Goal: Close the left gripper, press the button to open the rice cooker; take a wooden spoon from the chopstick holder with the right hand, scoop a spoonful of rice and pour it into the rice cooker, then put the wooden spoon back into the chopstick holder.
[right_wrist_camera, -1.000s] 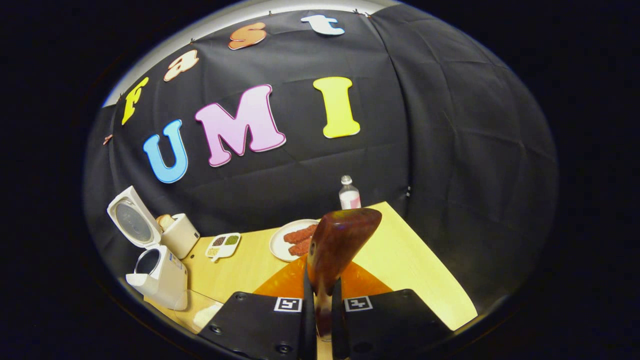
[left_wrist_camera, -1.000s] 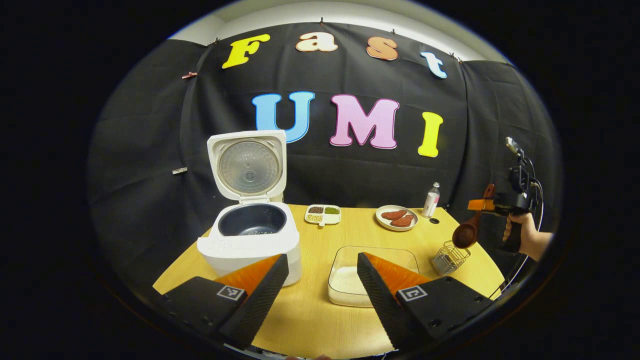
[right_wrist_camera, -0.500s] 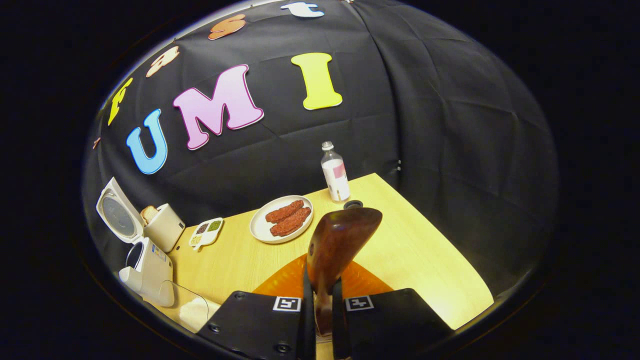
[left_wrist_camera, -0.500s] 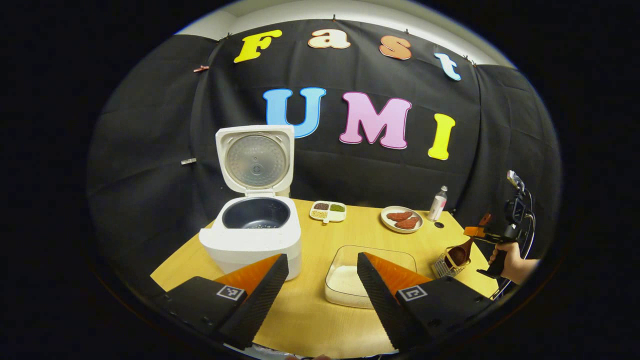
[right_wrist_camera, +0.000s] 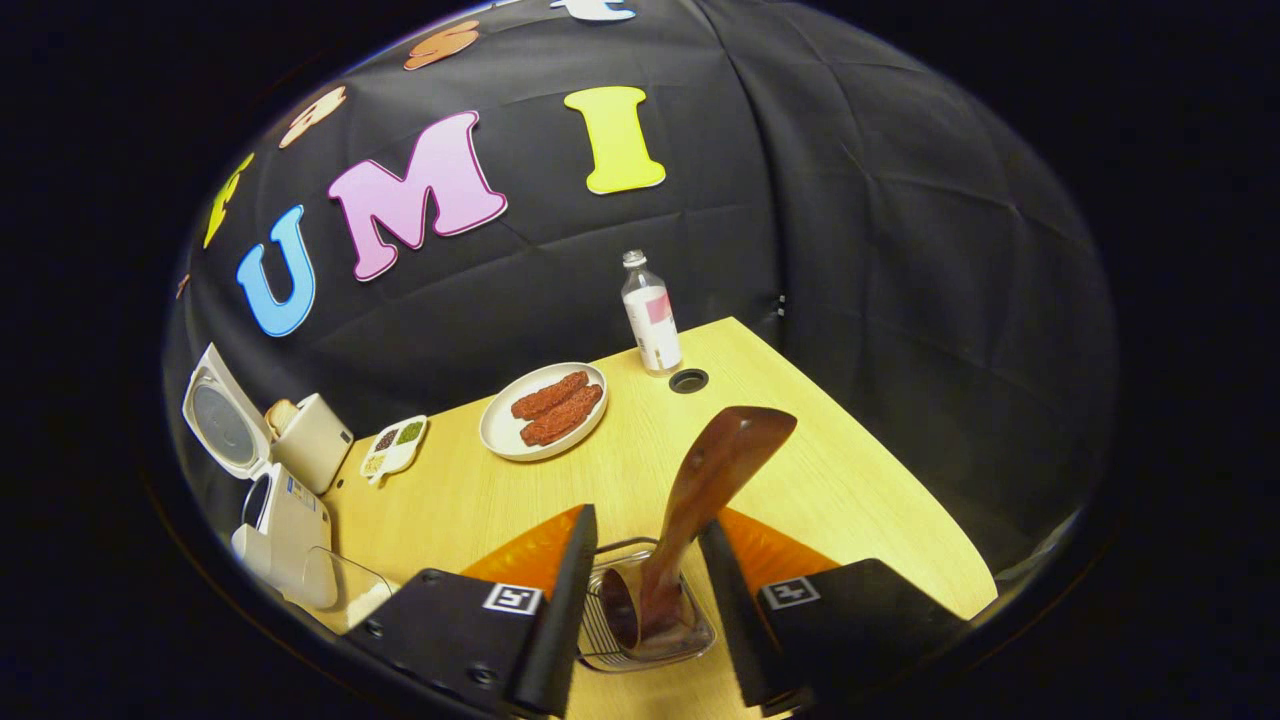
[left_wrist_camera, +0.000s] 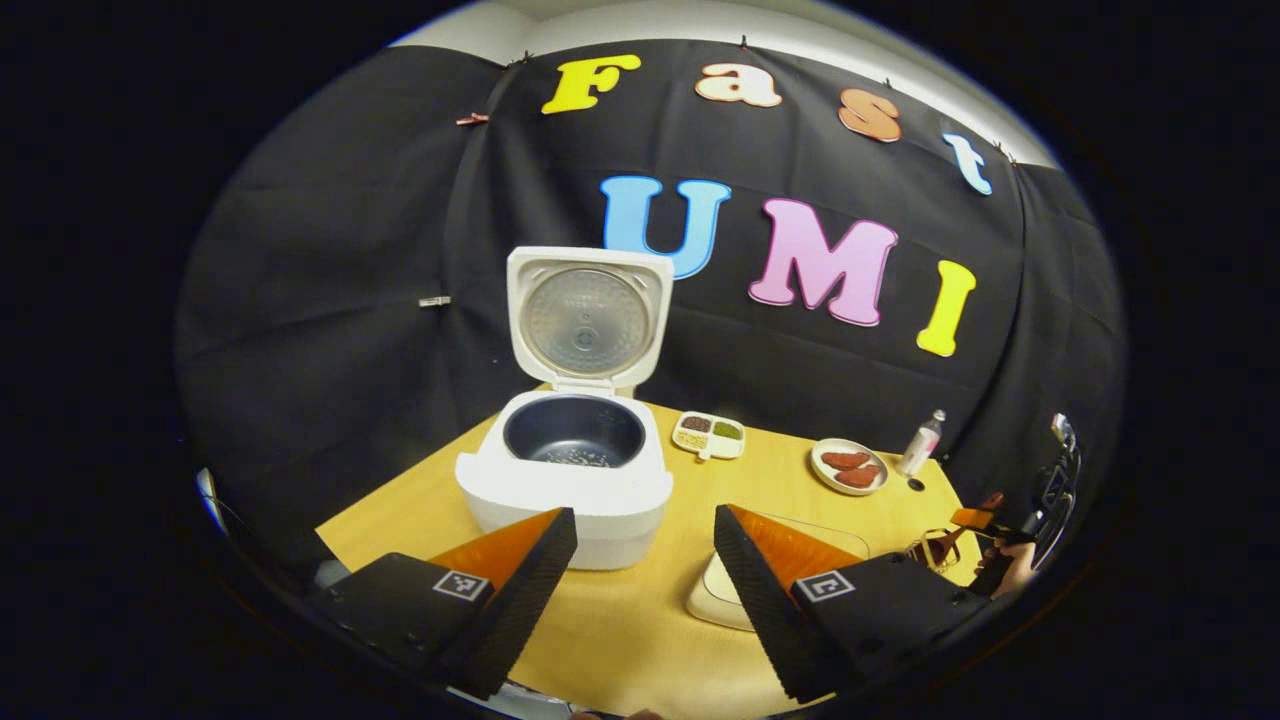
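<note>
Rice cooker (left_wrist_camera: 565, 480) stands open at your left, a few grains in its pot. Left gripper (left_wrist_camera: 640, 580) jaws apart, idle. Right gripper (right_wrist_camera: 640, 590) jaws have just parted: the wooden spoon (right_wrist_camera: 700, 510) now stands bowl-down in the chopstick holder (right_wrist_camera: 645, 630). Task looks complete; withdraw.

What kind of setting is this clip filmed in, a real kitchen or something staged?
Staged, most likely: a recording booth set up as a kitchen corner. One wooden table stands against a black cloth wall, carrying an open rice cooker, a plate of food and a bottle.
</note>
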A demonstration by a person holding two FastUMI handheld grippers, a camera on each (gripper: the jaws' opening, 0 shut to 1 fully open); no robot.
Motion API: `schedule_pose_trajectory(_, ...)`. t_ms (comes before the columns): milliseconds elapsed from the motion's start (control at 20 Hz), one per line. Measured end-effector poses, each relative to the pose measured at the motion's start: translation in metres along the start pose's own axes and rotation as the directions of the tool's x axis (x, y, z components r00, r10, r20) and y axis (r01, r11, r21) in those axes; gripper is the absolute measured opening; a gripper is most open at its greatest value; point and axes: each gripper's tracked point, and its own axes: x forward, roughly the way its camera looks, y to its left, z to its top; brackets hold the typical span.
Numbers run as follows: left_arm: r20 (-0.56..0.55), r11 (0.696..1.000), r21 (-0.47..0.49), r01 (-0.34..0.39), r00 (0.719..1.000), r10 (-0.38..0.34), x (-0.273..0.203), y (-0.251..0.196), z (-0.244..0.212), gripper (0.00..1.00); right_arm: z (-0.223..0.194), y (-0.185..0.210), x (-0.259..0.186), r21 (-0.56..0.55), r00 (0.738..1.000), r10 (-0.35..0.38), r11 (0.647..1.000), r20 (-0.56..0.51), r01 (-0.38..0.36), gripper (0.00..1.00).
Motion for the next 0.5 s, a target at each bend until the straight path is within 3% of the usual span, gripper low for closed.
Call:
schedule_pose_trajectory(100,0.038,0.999,0.033,-0.026,0.999,0.025,0.006,0.017,0.021,0.95,-0.003,-0.006,-0.008,-0.026,1.000,-0.016,1.000,-0.007,0.016,1.00)
schedule_pose_trajectory(350,0.095,0.997,0.038,-0.063,0.994,0.059,0.027,0.044,0.068,0.95,0.002,-0.018,-0.041,-0.095,0.999,-0.047,0.994,0.028,0.049,0.99)
schedule_pose_trajectory(500,0.129,0.999,-0.015,-0.031,0.991,0.033,0.038,0.042,0.107,0.96,0.005,-0.020,-0.063,-0.146,0.997,-0.052,0.987,0.054,0.060,0.99)
